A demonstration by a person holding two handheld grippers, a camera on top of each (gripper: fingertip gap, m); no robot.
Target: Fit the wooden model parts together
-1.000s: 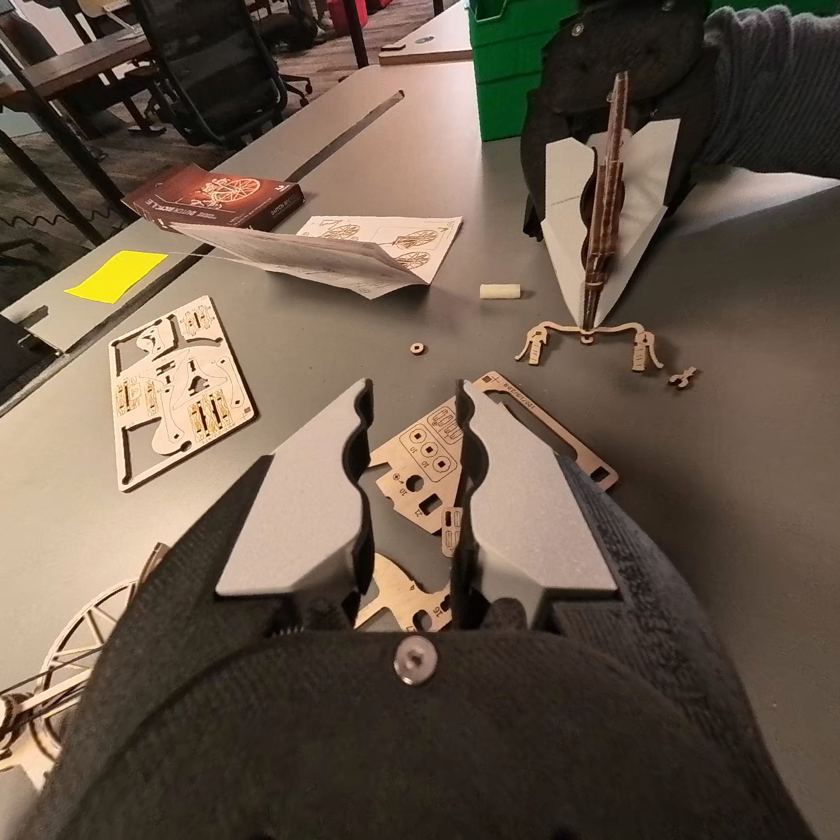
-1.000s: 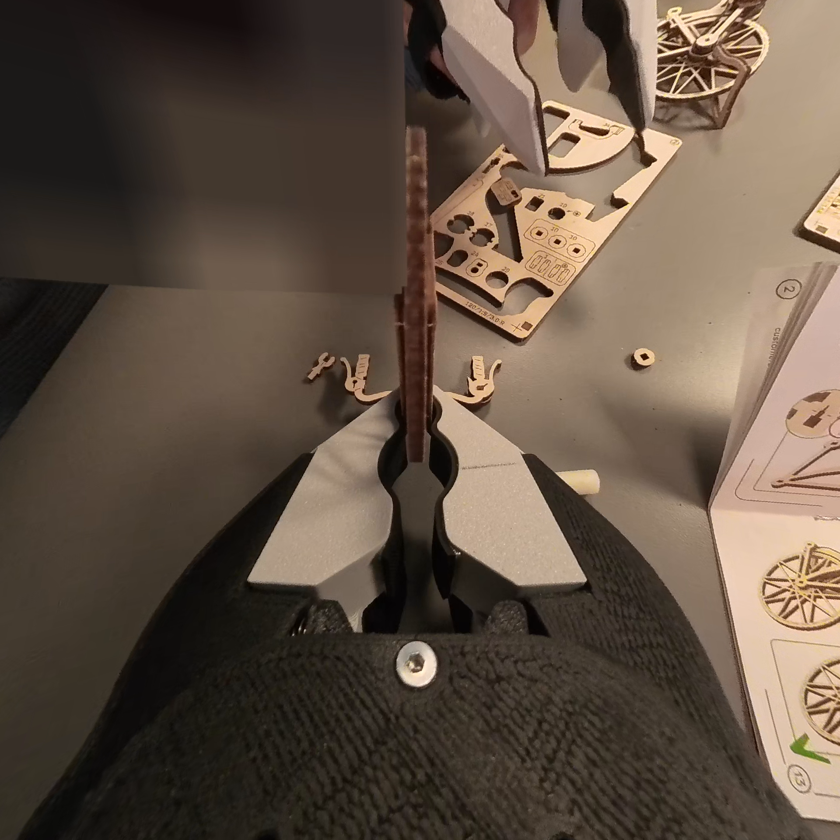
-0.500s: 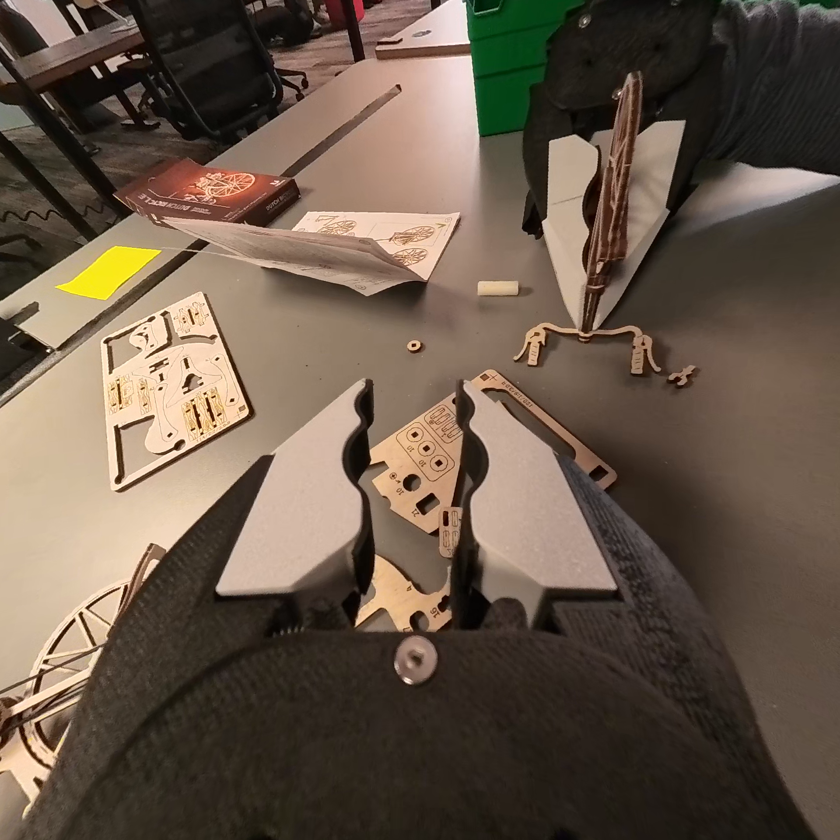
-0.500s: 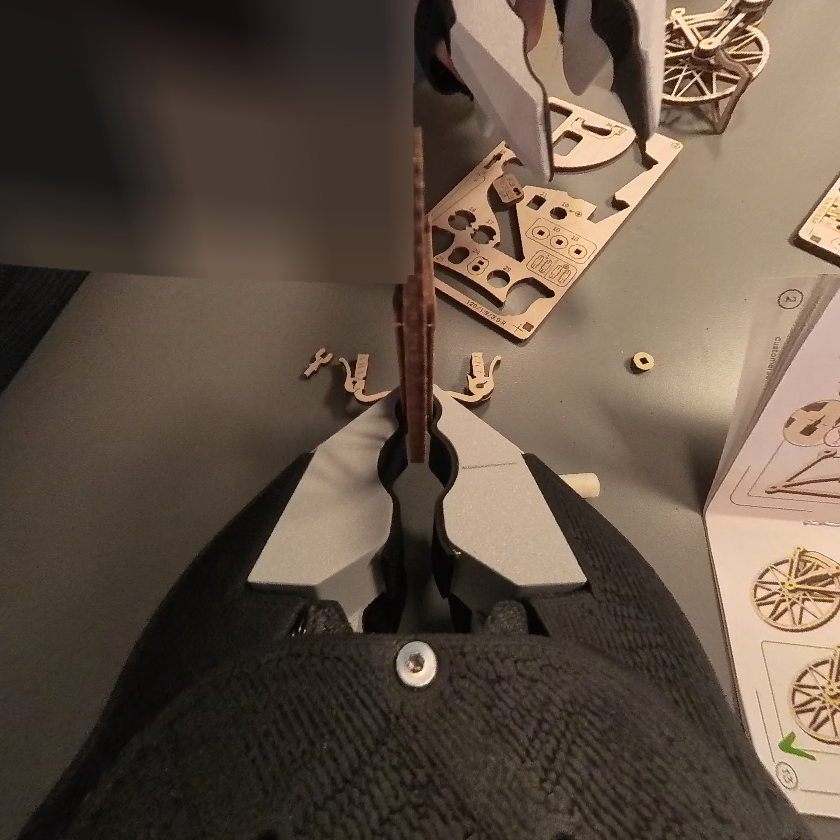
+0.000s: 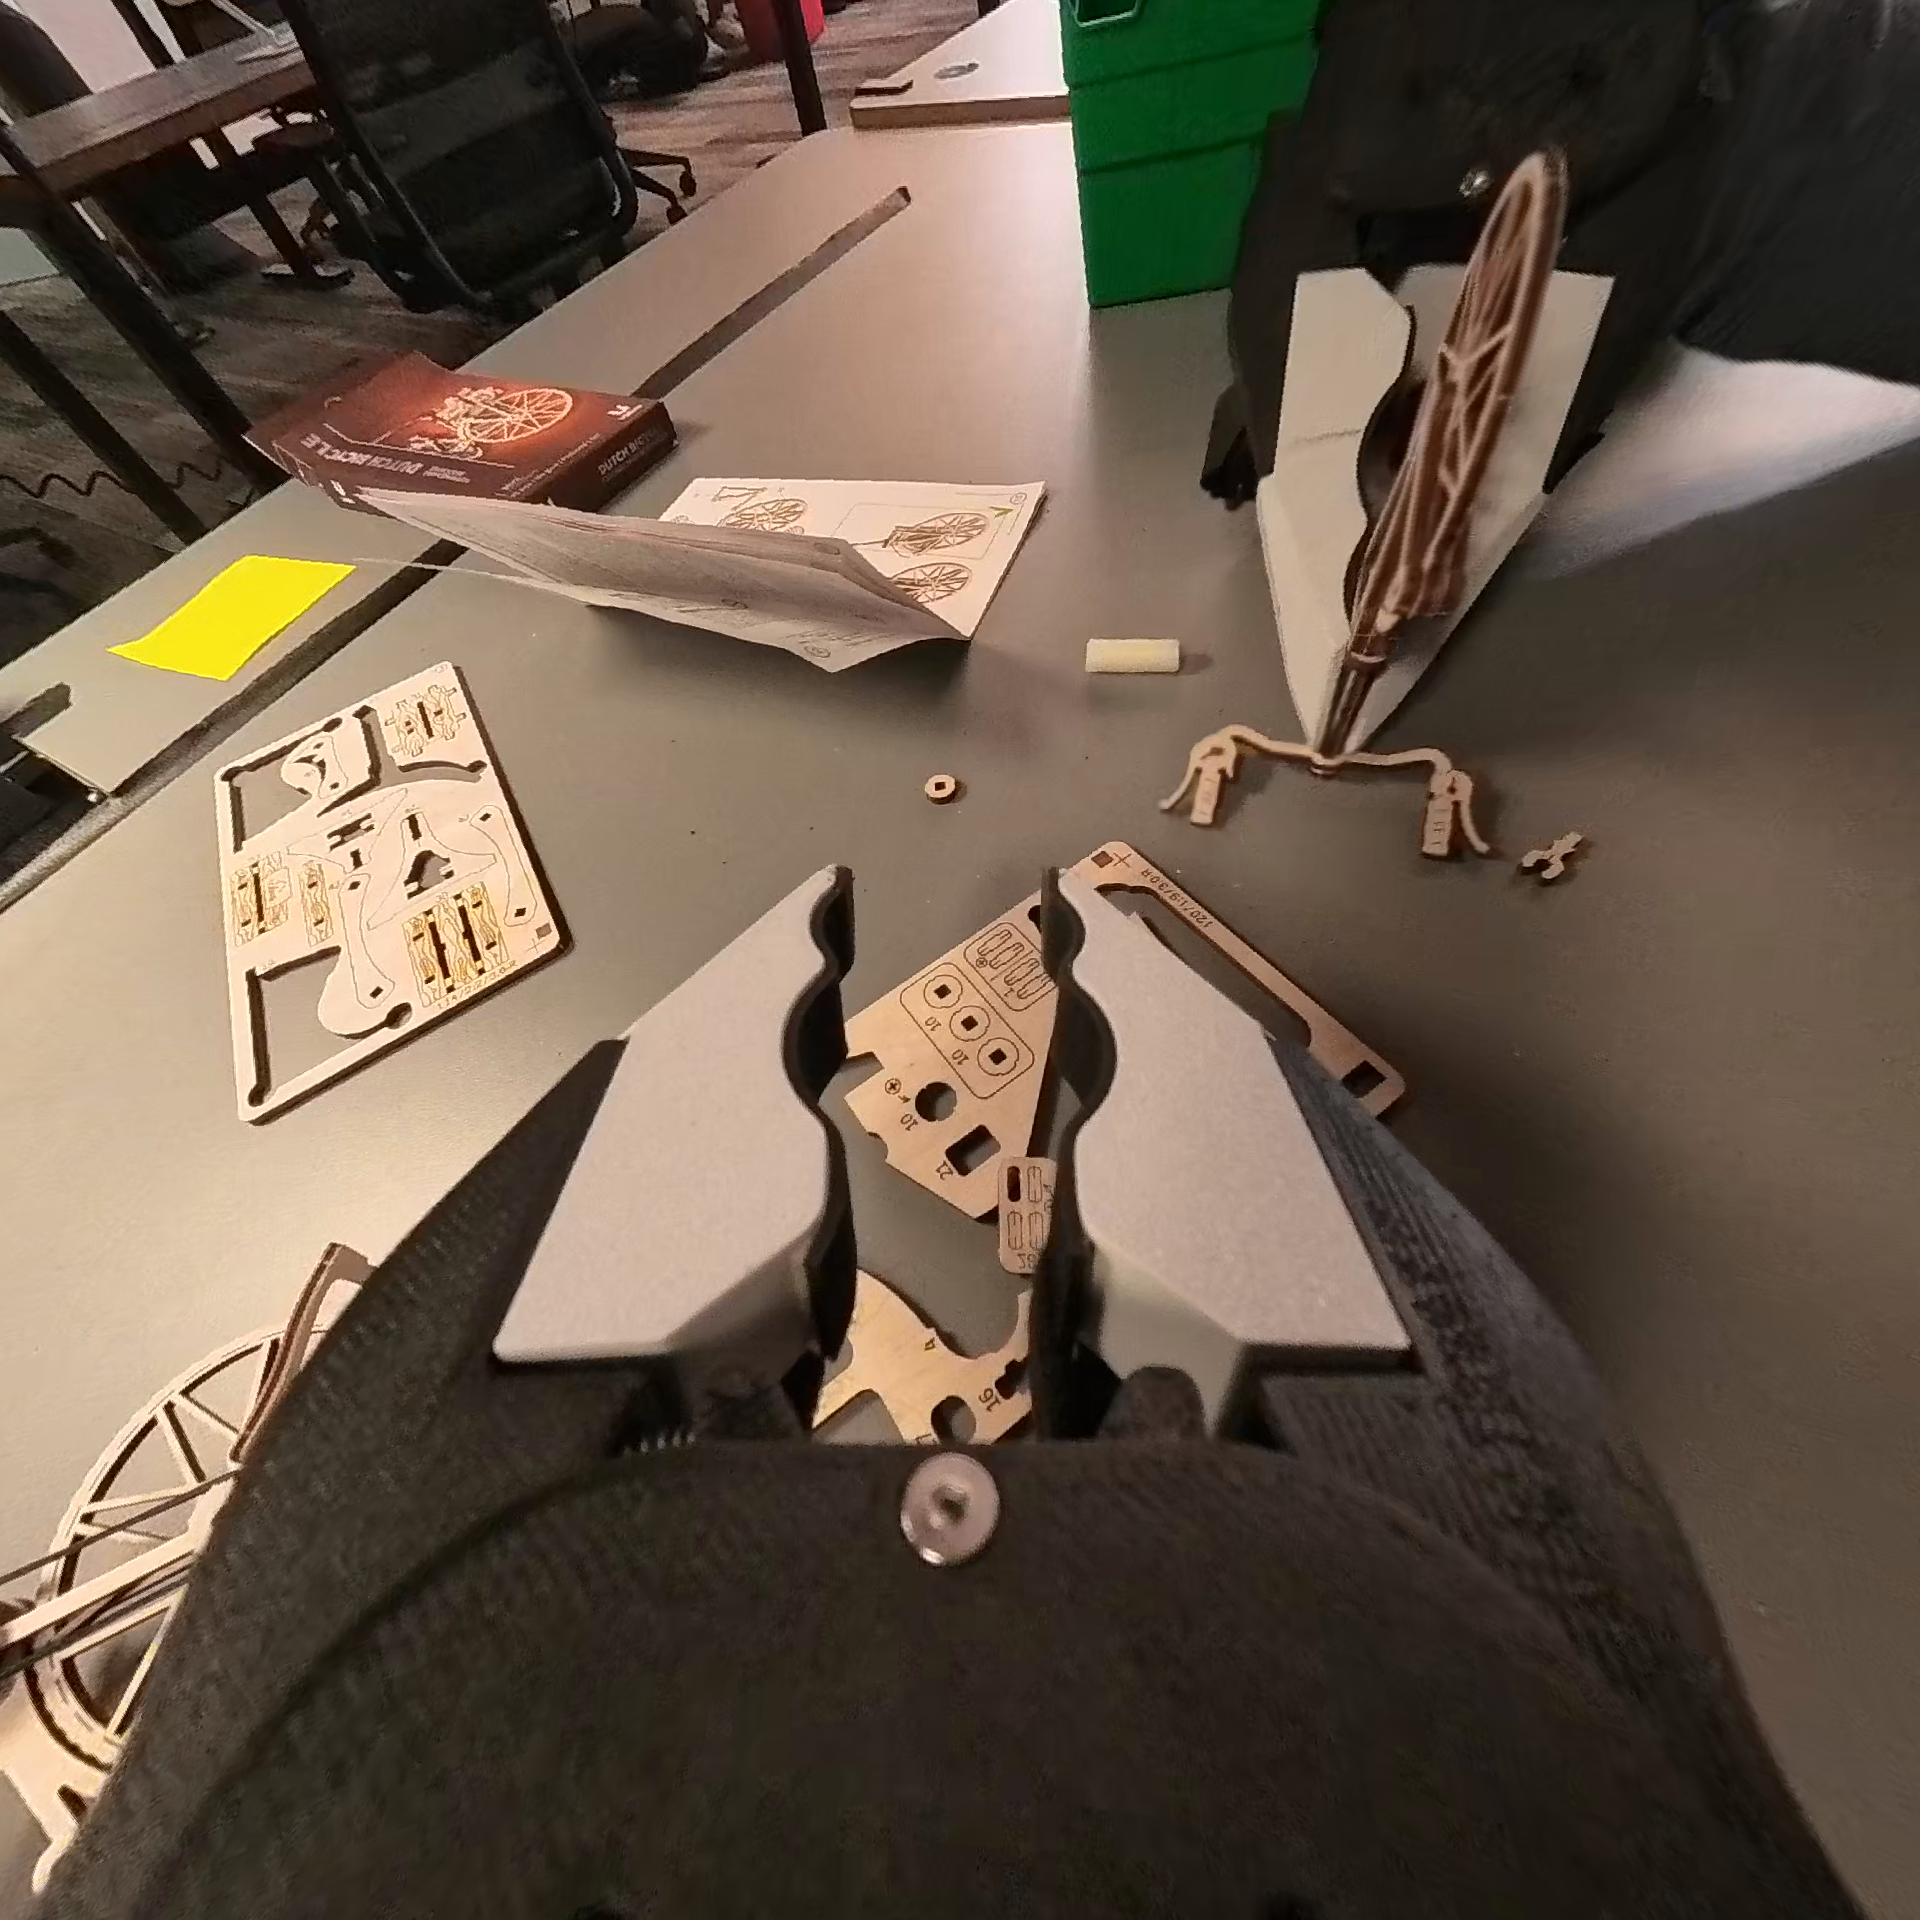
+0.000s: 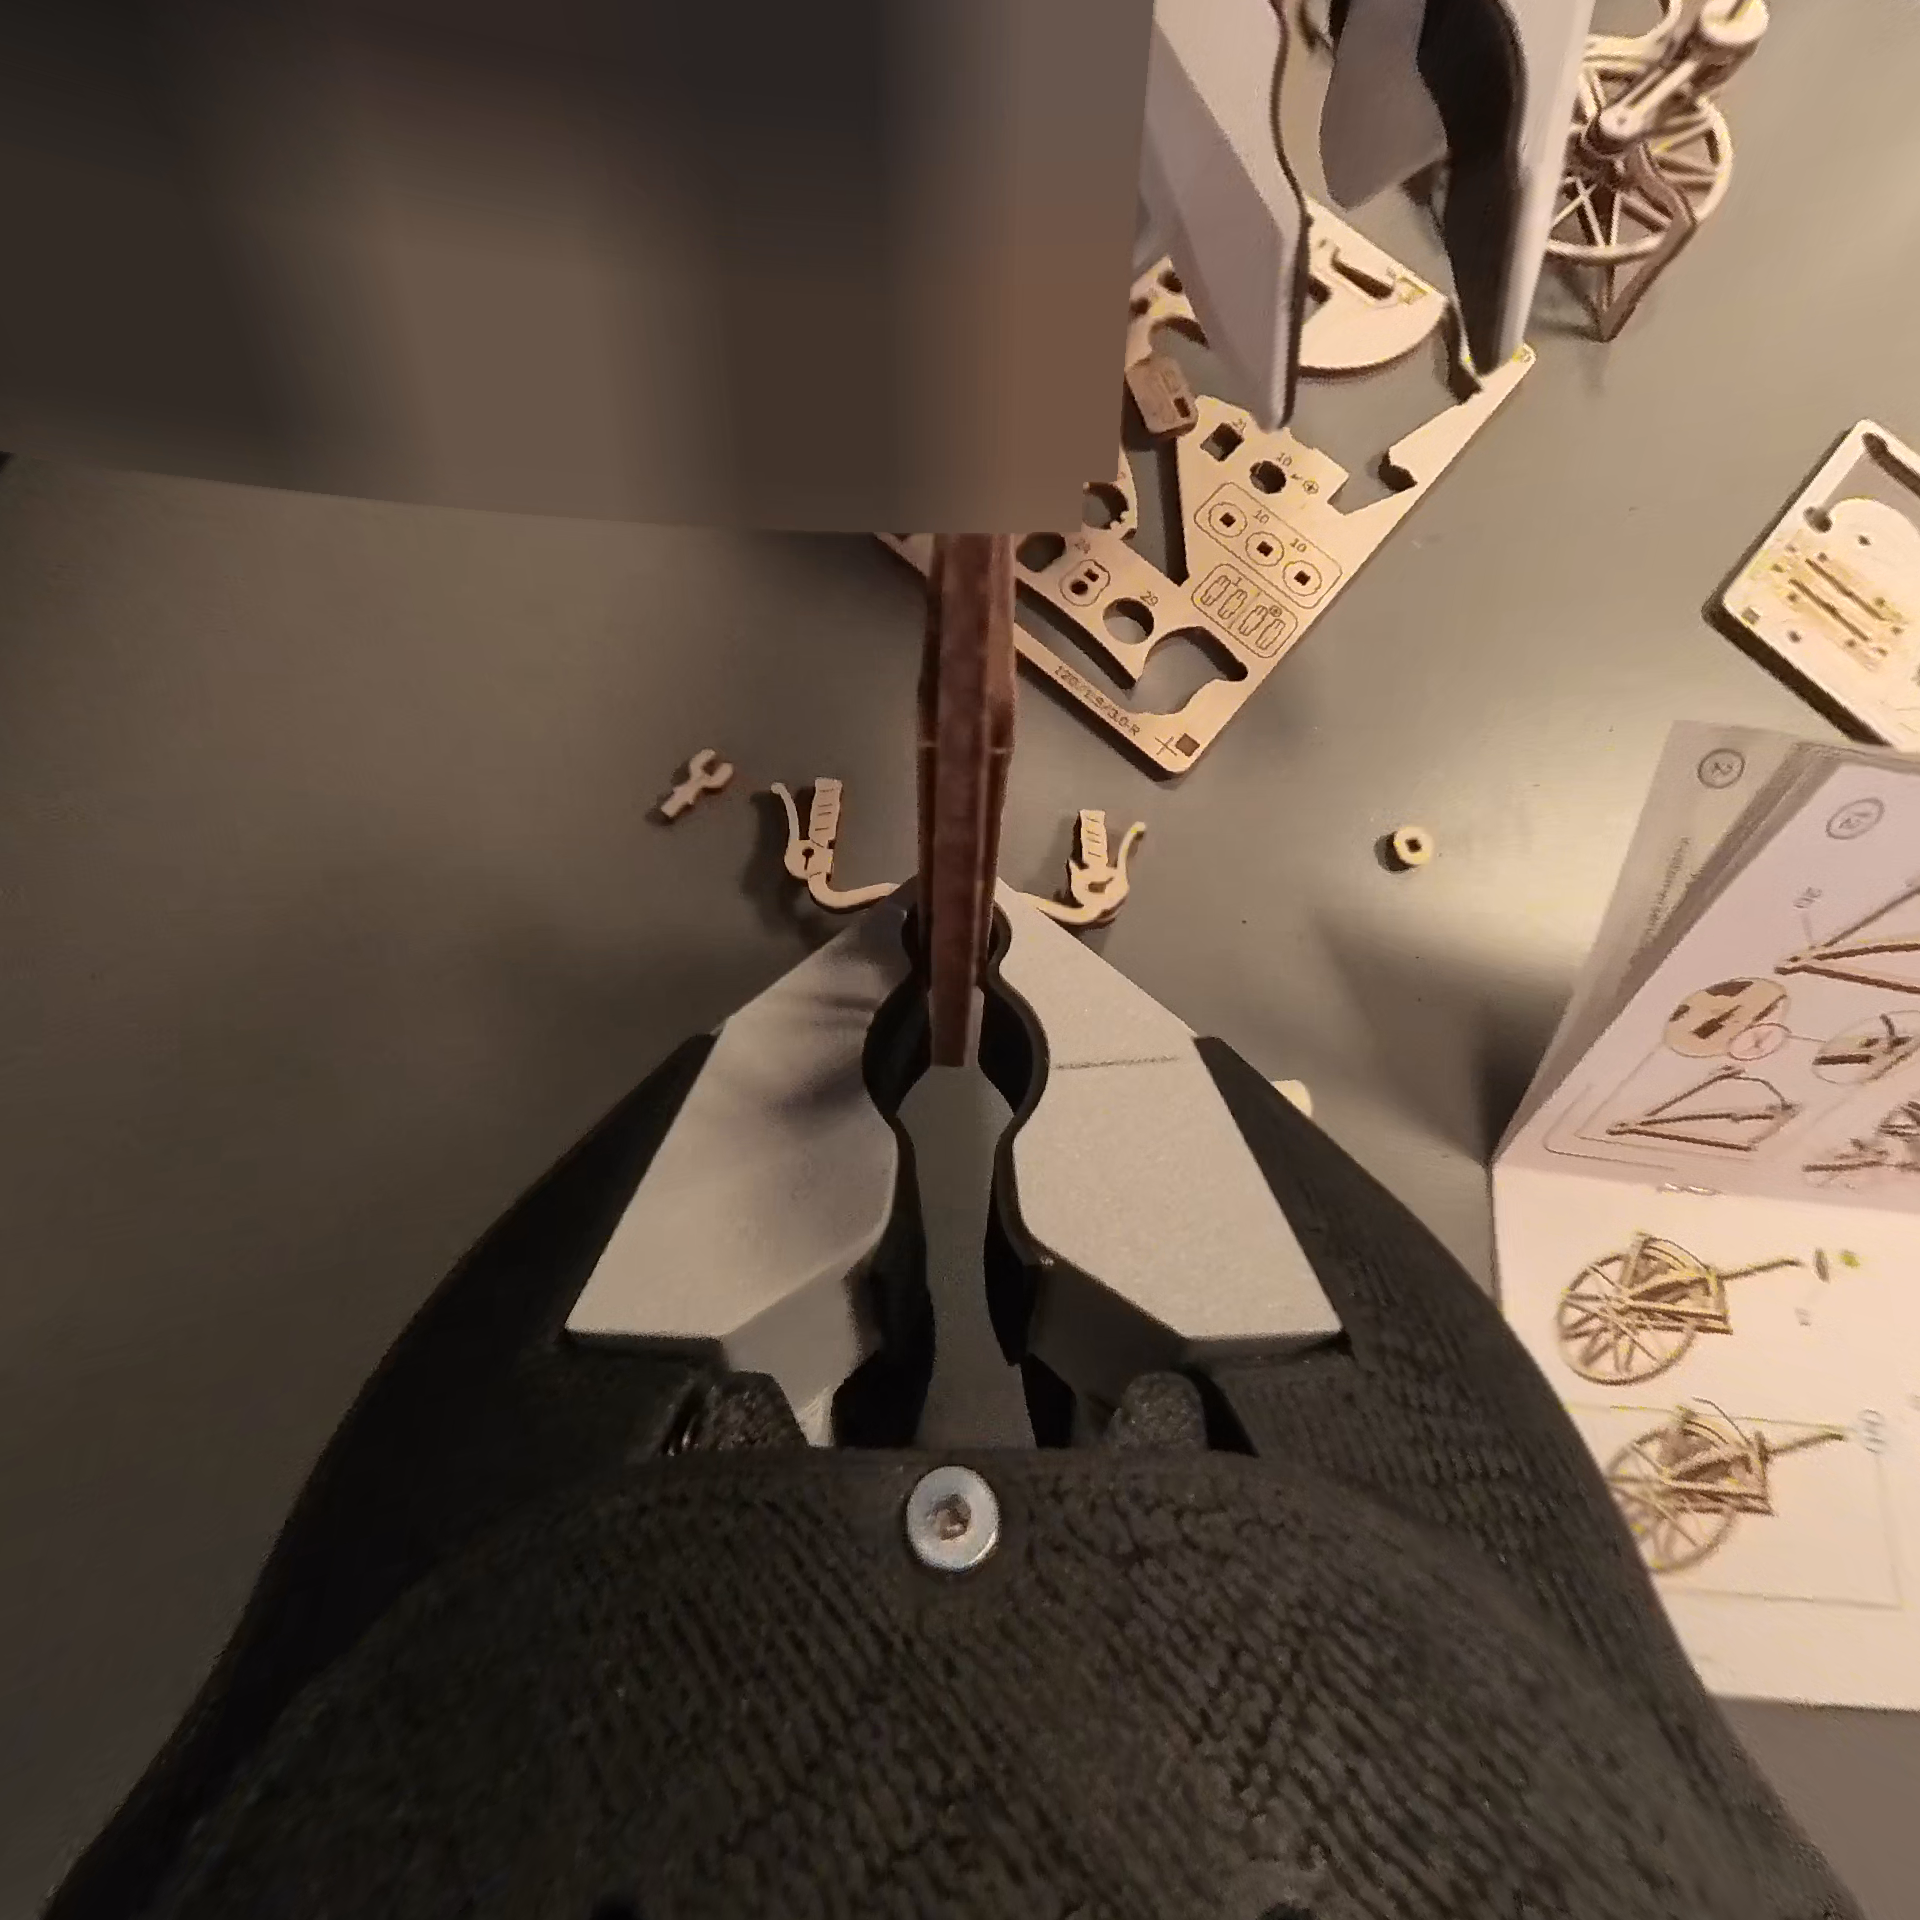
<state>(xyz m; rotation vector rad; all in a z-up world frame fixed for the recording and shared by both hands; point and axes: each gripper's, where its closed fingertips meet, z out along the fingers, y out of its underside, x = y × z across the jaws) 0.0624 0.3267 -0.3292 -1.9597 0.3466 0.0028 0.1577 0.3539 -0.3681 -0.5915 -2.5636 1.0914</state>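
Observation:
My right gripper (image 6: 956,925) is shut on a dark wooden spoked wheel (image 6: 966,748), held upright and edge-on. The wheel's lower end meets the middle of a light wooden handlebar piece (image 6: 821,842) lying on the grey table. In the left wrist view the wheel (image 5: 1455,416) leans to the right in the right gripper (image 5: 1335,707), above the handlebar piece (image 5: 1205,795). My left gripper (image 5: 943,894) is open and empty. It hovers over a wooden part sheet (image 5: 966,1023). The left gripper also shows in the right wrist view (image 6: 1387,379), over that sheet (image 6: 1195,623).
A small ring (image 5: 941,789), a tiny wooden piece (image 5: 1553,857) and a white cylinder (image 5: 1130,656) lie near the handlebar. An instruction booklet (image 5: 727,561), a second part sheet (image 5: 364,894), a kit box (image 5: 468,426), a green bin (image 5: 1164,156) and an assembled wheel frame (image 6: 1621,177) surround them. Some 11 centimeters of space lies between my two pairs of fingers.
The right gripper has tipped the wheel further sideways, so its spokes now show in the left wrist view. The left gripper has drifted closer to the right gripper, still open.

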